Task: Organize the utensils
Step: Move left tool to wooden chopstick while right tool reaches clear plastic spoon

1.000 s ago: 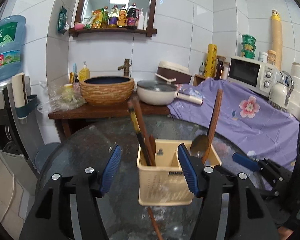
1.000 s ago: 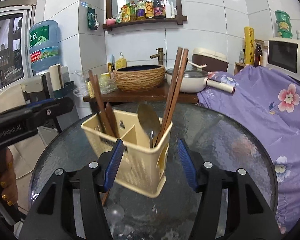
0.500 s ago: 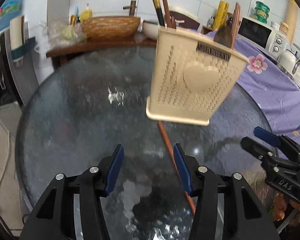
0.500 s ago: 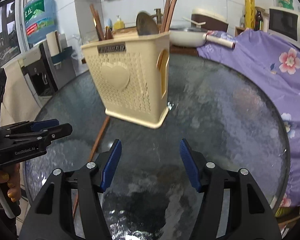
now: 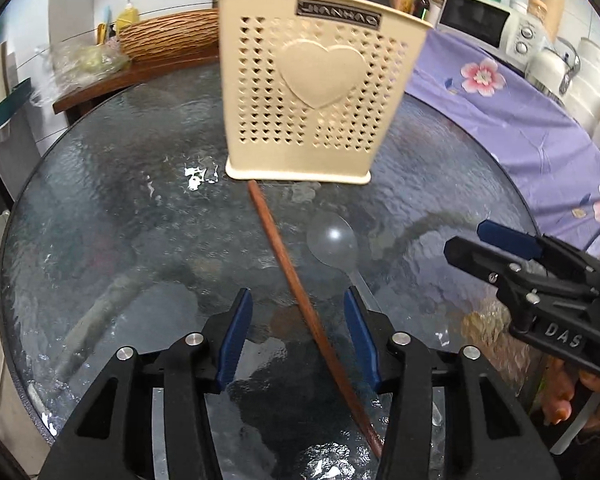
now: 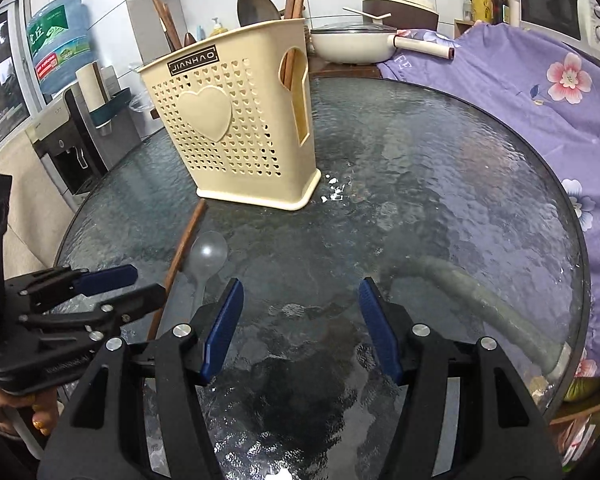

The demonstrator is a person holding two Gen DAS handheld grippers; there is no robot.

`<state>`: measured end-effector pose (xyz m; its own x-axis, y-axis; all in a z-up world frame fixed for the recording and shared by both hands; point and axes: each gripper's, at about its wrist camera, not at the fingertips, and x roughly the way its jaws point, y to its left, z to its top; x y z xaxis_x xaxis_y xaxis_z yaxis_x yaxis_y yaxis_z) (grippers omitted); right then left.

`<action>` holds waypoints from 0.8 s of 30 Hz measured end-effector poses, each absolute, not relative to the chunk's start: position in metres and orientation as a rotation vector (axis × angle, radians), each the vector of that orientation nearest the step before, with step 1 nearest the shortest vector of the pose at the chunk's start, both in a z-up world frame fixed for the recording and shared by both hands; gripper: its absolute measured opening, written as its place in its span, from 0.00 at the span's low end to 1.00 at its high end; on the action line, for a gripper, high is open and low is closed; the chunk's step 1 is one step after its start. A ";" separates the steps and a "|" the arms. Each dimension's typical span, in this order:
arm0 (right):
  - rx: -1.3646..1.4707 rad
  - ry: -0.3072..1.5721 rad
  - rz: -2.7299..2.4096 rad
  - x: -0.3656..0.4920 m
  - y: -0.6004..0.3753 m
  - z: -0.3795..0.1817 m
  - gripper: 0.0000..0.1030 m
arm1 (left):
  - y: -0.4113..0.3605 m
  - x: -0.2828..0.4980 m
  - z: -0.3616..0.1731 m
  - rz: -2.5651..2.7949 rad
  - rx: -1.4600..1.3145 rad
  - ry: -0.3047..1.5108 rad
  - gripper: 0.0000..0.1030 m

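"JIANHAO" is showing on the cream utensil holder's nameplate (image 6: pixel 193 61), and "DAS" is showing on the right tool (image 5: pixel 496 246).

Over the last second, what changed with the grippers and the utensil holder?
Both grippers pulled back and dipped from the top of the cream utensil holder toward the near table edge: left gripper now straddles the loose wooden chopstick, beside the clear plastic spoon; right gripper is over bare glass table. Nothing grasped. Holder, chopstick and both open grippers unchanged.

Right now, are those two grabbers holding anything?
No. The left gripper and right gripper are both open and empty; the chopstick and spoon lie loose.
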<state>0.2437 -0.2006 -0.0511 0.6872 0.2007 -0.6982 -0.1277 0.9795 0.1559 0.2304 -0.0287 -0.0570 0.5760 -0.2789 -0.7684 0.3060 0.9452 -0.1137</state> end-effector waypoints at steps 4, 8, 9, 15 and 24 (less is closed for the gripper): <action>0.092 0.786 0.190 0.242 -0.200 -0.047 0.59 | -0.036 0.232 -0.064 -0.331 0.075 0.909 0.38; 0.083 0.785 0.196 0.241 -0.197 -0.045 0.59 | -0.039 0.236 -0.066 -0.306 0.090 0.907 0.33; 0.081 0.787 0.199 0.242 -0.196 -0.045 0.59 | -0.039 0.237 -0.066 -0.304 0.088 0.908 0.32; 0.071 0.792 0.207 0.242 -0.190 -0.045 0.59 | -0.036 0.259 -0.066 -0.279 0.077 0.915 0.29; 0.069 0.810 0.200 0.245 -0.187 -0.048 0.59 | -0.035 0.298 -0.064 -0.242 0.068 0.932 0.12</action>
<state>0.2453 -0.1872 -0.0476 0.6719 0.2040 -0.7120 -0.1514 0.9788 0.1377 0.2976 -0.0347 -0.0644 0.5711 -0.1771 -0.8016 0.2355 0.9707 -0.0467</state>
